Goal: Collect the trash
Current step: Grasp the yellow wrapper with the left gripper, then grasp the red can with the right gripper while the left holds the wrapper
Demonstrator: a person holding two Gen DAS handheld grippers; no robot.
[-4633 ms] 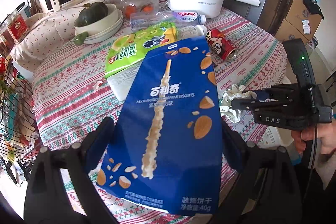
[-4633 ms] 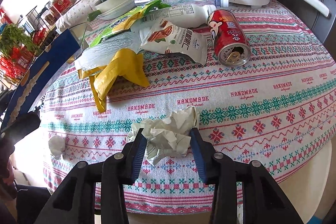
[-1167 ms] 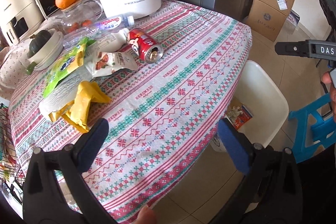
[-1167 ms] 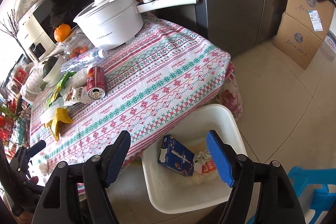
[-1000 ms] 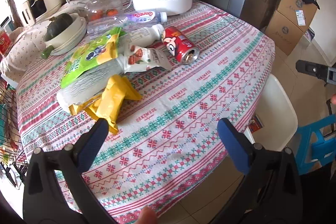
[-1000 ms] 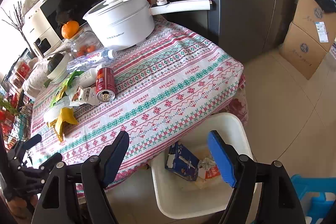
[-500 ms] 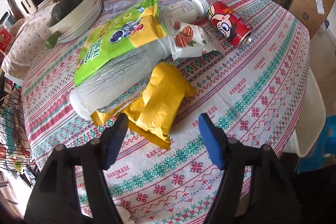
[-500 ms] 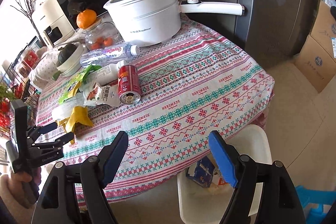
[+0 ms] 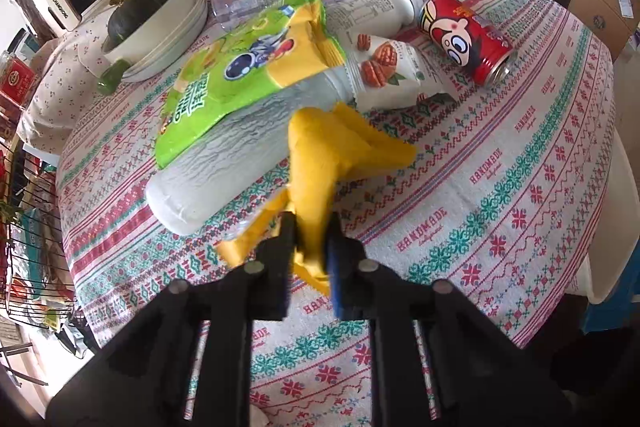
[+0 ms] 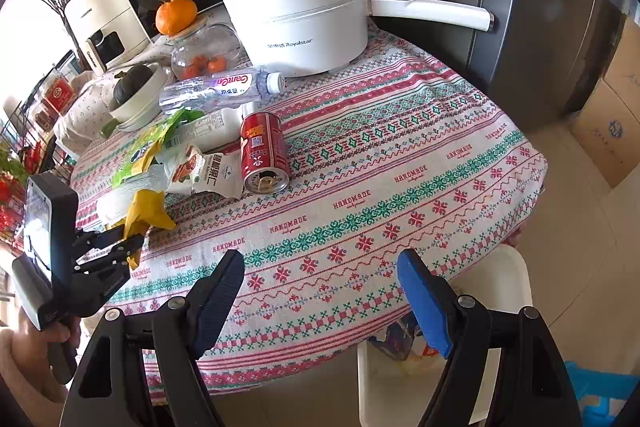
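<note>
Beyond the fingers, the table (image 10: 400,155) carries the litter; the white bin (image 10: 508,279) sits below the right gripper (image 10: 320,291), whose jaws gape wide on nothing. The left gripper (image 9: 310,247) pinches the yellow wrapper (image 9: 320,163) between nearly closed fingers. Lift it straight up, clear of the foil bag (image 9: 224,163) beside it.

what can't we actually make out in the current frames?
- White bin, right wrist view: the contents are mostly hidden behind the tablecloth edge and the right gripper, open and empty.
- Yellow wrapper, left wrist view: the pinched end is covered by the left gripper, so grip depth is unclear.
- White bottle: its top is under the green snack bag.
- Red can: too small to tell whether it is empty.
</note>
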